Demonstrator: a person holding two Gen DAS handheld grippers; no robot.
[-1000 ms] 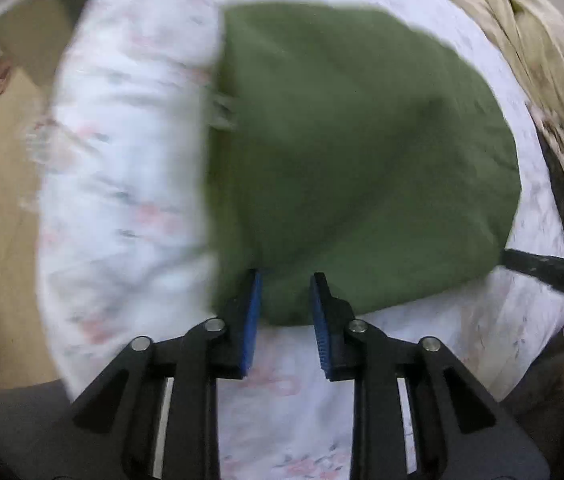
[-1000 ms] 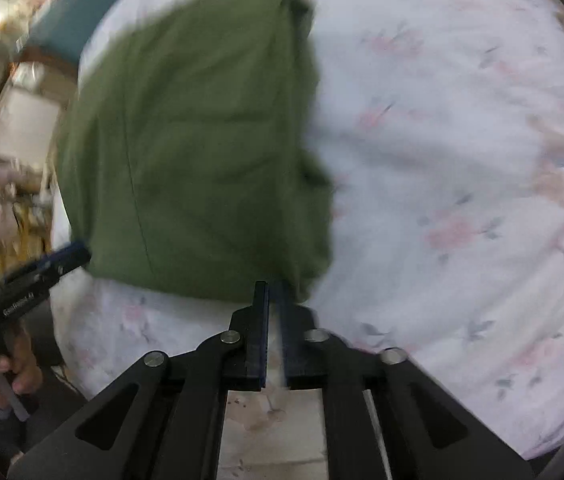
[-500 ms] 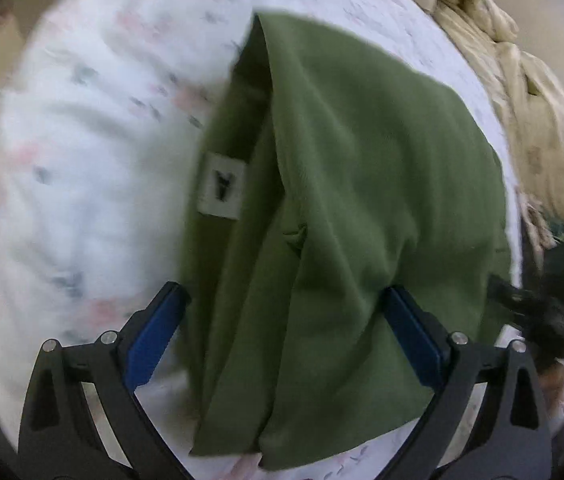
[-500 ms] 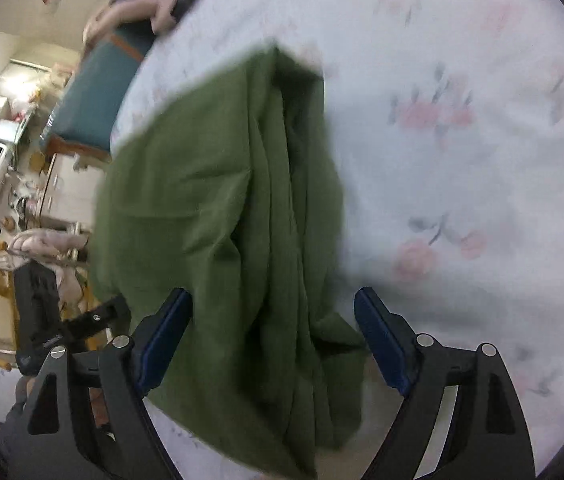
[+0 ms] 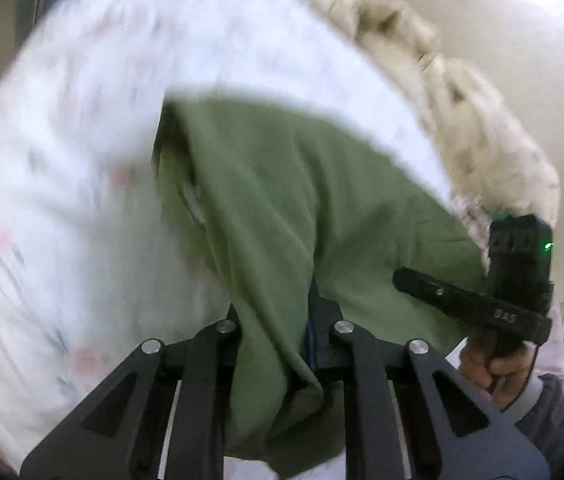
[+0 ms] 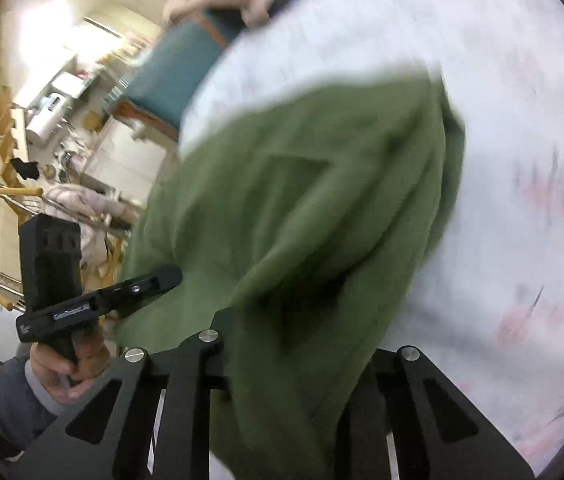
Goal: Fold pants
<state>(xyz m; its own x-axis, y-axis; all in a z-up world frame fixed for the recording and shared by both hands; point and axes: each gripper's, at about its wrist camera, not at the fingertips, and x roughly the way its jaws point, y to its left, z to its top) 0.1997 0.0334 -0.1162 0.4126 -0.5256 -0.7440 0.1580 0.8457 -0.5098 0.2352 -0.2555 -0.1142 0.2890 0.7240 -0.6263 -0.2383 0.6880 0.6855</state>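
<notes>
Both grippers clenched on green pants [image 5: 290, 200] | left gripper [image 5: 272, 320]; right gripper [image 6: 294, 332] | pants bunched over floral sheet [image 5: 74, 168]

The left gripper [image 5: 272, 320] has its jaws drawn close on a bunched fold of the green pants [image 5: 282, 200], which drapes down between its fingers. The right gripper [image 6: 294, 344] is likewise clamped on a thick gather of cloth, its fingertips hidden beneath it. Each is held by a bare hand [image 5: 490, 364] in a grey sleeve, side by side at the near edge.
</notes>
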